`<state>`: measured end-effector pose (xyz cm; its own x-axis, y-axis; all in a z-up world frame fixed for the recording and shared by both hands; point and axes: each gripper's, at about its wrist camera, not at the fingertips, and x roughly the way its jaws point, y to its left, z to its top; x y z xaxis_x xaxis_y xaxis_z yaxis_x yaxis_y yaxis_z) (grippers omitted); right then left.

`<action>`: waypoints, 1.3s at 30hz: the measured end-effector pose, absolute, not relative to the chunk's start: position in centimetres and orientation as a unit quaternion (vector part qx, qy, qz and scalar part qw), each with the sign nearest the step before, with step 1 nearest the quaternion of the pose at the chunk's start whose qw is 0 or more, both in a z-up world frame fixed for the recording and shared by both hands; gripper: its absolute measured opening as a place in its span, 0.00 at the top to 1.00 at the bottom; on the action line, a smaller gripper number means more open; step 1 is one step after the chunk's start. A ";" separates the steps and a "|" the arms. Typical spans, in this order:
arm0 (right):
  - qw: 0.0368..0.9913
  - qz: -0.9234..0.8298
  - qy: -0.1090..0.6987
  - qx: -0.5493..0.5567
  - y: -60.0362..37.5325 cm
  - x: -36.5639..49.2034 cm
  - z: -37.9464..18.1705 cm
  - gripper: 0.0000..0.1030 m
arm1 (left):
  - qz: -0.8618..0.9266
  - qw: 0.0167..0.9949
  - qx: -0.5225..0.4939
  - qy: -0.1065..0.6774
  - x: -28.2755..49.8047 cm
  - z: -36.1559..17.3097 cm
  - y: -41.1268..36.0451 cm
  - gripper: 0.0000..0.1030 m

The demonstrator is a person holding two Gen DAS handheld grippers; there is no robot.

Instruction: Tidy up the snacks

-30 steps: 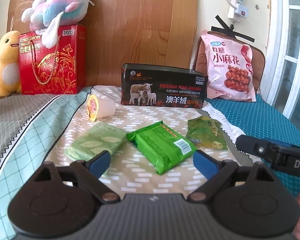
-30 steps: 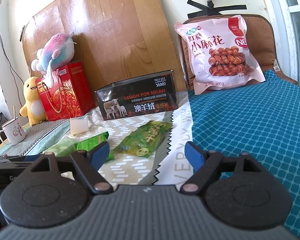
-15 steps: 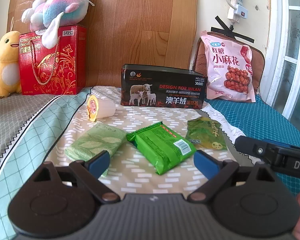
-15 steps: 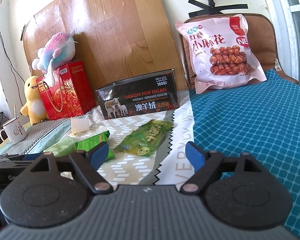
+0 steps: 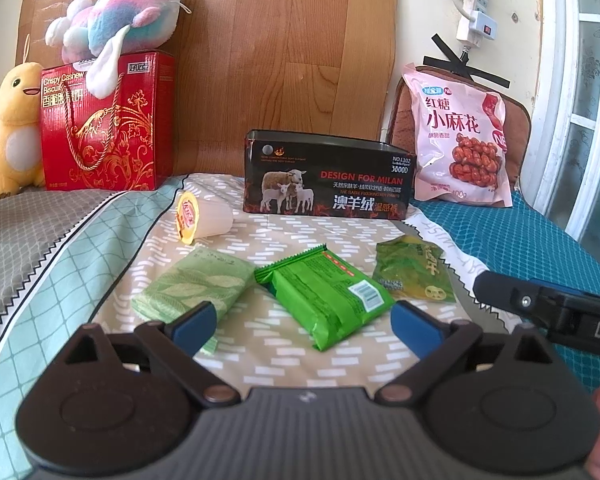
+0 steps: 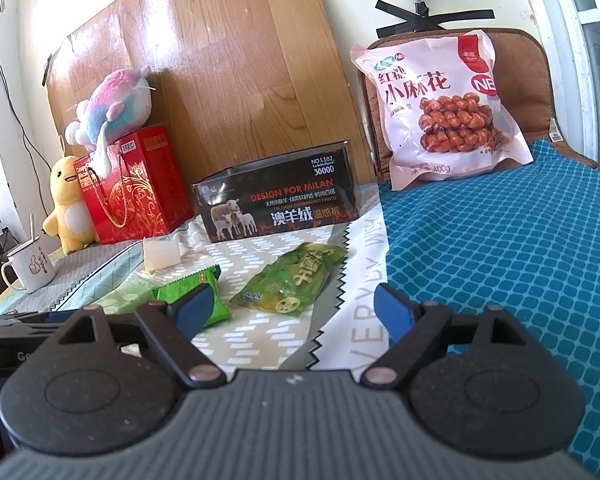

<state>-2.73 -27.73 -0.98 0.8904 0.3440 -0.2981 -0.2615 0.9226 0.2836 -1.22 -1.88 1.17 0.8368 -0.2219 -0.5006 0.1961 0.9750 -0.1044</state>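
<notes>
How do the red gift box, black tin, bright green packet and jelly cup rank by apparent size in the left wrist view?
1. red gift box
2. black tin, close to the box in apparent area, so the top two are unsure
3. bright green packet, which lies nearer the camera, so it is flattered
4. jelly cup

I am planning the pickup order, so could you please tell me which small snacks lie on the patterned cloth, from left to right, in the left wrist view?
Pale green leaf-print packet → bright green wrapped pack → translucent yellow-green pouch.
</notes>
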 end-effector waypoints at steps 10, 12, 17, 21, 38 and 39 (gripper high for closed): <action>0.965 0.157 0.173 0.119 -27.7 -2.8 -1.0 0.12 | -0.110 0.958 -0.024 0.264 -1.2 1.1 -1.9 0.05; 0.965 0.157 0.173 0.119 -27.7 -2.8 -1.0 0.12 | -0.110 0.958 -0.024 0.263 -1.2 1.1 -1.9 0.05; 0.965 0.157 0.173 0.119 -27.8 -2.8 -1.0 0.11 | -0.112 0.959 -0.025 0.260 -1.3 1.3 -1.8 0.05; 0.965 0.158 0.173 0.120 -27.8 -2.8 -1.0 0.11 | -0.112 0.959 -0.026 0.260 -1.3 1.3 -1.9 0.04; 0.964 0.161 0.171 0.127 -27.7 -2.8 -0.7 0.11 | -0.113 0.959 -0.029 0.257 -1.4 1.2 -1.8 0.03; 0.964 0.162 0.171 0.127 -27.6 -2.8 -0.8 0.11 | -0.113 0.960 -0.029 0.256 -1.4 1.2 -1.8 0.03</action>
<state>-2.83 -27.64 -0.75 0.8894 0.3551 -0.2878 -0.2683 0.9153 0.3004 -1.38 -1.79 1.25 0.8432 -0.2313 -0.4853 0.2013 0.9729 -0.1138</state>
